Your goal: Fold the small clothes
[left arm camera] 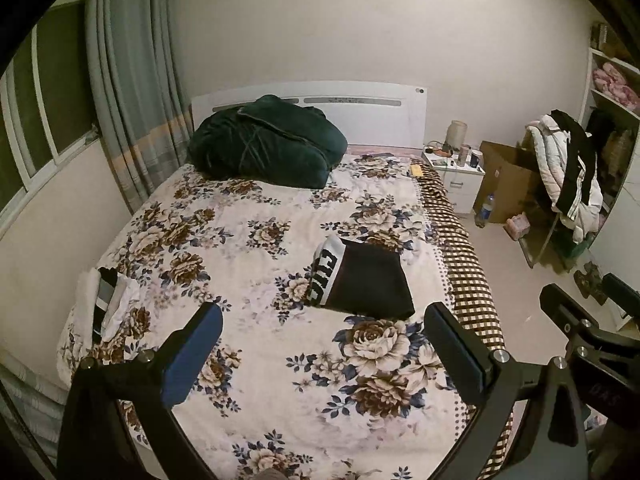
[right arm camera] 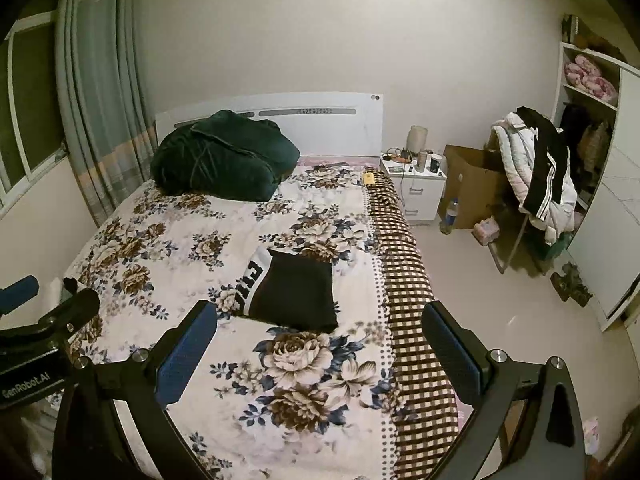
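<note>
— Bedroom, dim light, and a bed (left arm camera: 248, 360) with a flowered cover filled both views. Where was the garment?

— A black pair of shorts (left arm camera: 366, 278) with a white lettered waistband lay flat on the cover, toward the bed's right edge and well short of the foot edge. It looked already folded into a neat block, though I judged that only from its shape.

— And the grippers?

— Both hung above the foot of the bed, holding nothing. The left gripper (left arm camera: 324, 352) had its jaws wide apart; so did the right gripper (right arm camera: 320, 348).

— Which one was nearer the shorts?

— Hard to call — they were side by side. In the left view the shorts sat ahead and a little right of the jaw gap; in the right view, ahead and slightly left. So the block lay roughly between the two, forward of both.

— Its long axis?

— The waistband ran along the side facing the bed's left edge, almost head-to-foot, tilted a little.

— Anything else to fold?

— A small heap of white and dark cloth (left arm camera: 108, 300) sat near the bed's left edge, closer to the left gripper. I'd guess that was next.
</note>
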